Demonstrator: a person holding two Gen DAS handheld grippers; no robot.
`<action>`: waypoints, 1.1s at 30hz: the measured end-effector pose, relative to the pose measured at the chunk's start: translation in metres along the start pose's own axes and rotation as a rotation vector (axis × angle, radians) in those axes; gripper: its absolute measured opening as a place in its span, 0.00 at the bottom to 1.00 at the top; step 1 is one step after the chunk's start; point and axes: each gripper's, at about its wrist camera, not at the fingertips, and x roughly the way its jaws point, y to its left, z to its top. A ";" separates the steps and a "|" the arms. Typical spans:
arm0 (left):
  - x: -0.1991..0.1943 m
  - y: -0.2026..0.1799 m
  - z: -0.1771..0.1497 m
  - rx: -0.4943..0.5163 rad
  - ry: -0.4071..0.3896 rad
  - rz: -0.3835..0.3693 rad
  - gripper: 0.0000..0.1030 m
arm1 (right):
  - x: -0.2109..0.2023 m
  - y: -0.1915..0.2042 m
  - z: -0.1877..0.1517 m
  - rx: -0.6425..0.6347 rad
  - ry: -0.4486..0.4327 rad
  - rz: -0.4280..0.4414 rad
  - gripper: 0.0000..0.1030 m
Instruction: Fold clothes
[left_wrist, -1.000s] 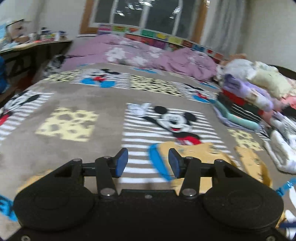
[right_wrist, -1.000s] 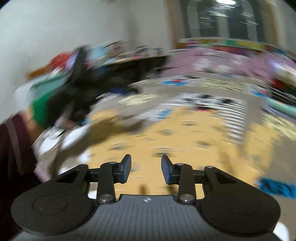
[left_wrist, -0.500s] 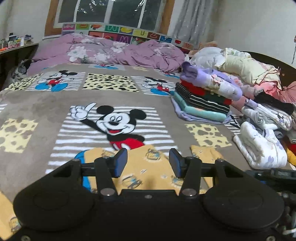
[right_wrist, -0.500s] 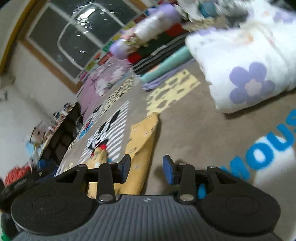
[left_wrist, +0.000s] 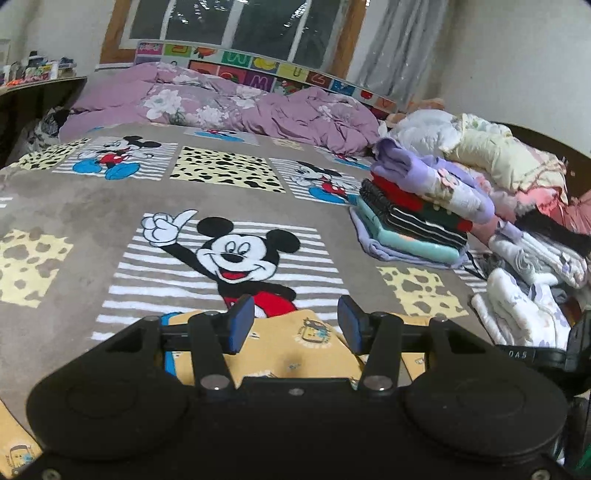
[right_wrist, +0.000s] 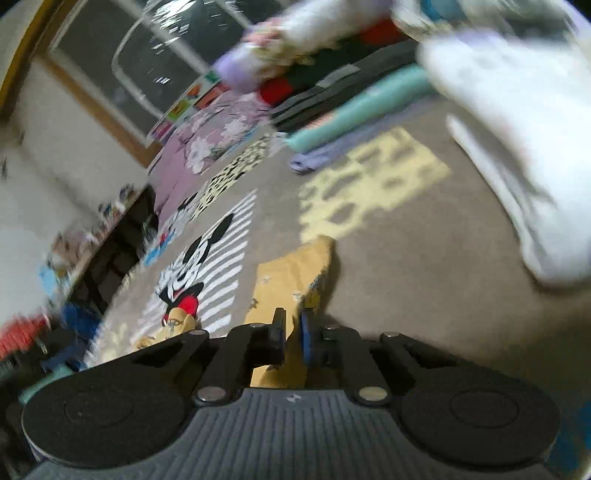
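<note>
Shelving with small clutter (left_wrist: 40, 70) stands at the far left beside the bed, whose cartoon-mouse blanket (left_wrist: 92, 206) carries everything else. Near the front edge of that blanket lies the yellow printed garment (left_wrist: 291, 347), spread flat just below the mouse's red shorts. The left gripper (left_wrist: 293, 325) hovers over its near edge with its fingers (left_wrist: 242, 323) about half apart and nothing between them. Further right, the right gripper (right_wrist: 291, 330) is closing its fingers (right_wrist: 306, 334) on the garment's right edge: in the tilted, blurred right wrist view the yellow cloth runs up between the two pads, which are nearly together, so I judge the pinch is on the fabric. To do this step well, the left side probably needs a matching pinch on the opposite edge, taking only the garment and not the blanket pile under it, so both edges can be lifted evenly and laid over without a skew. Right of the garment sits a stack of folded clothes (left_wrist: 417, 218), and beyond it, at the far right, a loose heap of pale laundry (left_wrist: 524, 295); the finished fold would likely join the stack.
</note>
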 end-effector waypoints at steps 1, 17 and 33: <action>0.000 0.002 0.001 -0.008 -0.004 -0.001 0.47 | 0.002 0.011 0.001 -0.051 -0.004 -0.008 0.10; -0.008 0.007 0.005 -0.025 -0.031 -0.003 0.47 | -0.009 0.094 -0.018 -0.340 0.080 0.122 0.37; -0.006 -0.005 0.003 0.007 -0.021 -0.005 0.47 | -0.178 -0.156 -0.025 0.814 -0.470 -0.164 0.85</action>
